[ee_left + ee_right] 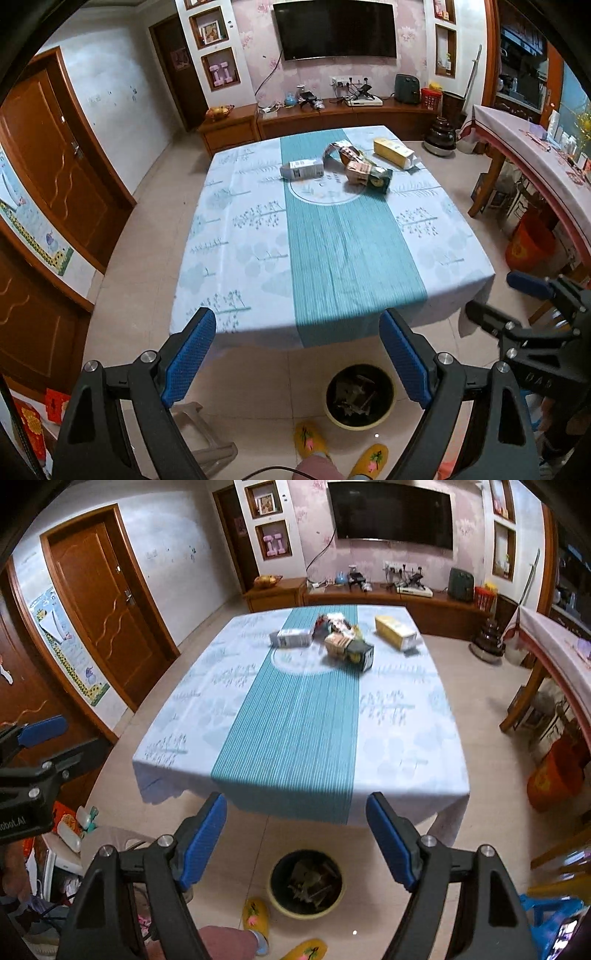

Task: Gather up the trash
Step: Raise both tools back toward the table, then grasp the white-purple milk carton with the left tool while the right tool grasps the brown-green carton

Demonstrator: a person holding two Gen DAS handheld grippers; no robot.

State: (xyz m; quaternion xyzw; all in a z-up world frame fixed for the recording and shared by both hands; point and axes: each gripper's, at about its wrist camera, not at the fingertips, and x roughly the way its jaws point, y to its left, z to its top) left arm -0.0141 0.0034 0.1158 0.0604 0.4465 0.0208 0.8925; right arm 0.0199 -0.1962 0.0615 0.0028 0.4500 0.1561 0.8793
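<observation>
Right wrist view is motion-blurred: print on the white carton (pixel 293 637), yellow box (pixel 395 630) and dark box (pixel 360 656) unreadable, and the crumpled wrappers (pixel 334 624) behind them merge into one lump, count unclear. Left wrist view is sharper, but the label text on the white carton (pixel 302 169) is too small to read. Trash bin (pixel 360 400) contents are dark scraps in both views, can't identify any. The right gripper (pixel 532 295) is cut by the frame edge in the left view; only one blue pad shows. Same for the left gripper (pixel 40 734) in the right view. Slippers (pixel 310 441) partly hidden by a pink trouser leg (pixel 317 469) at the bottom edge.
</observation>
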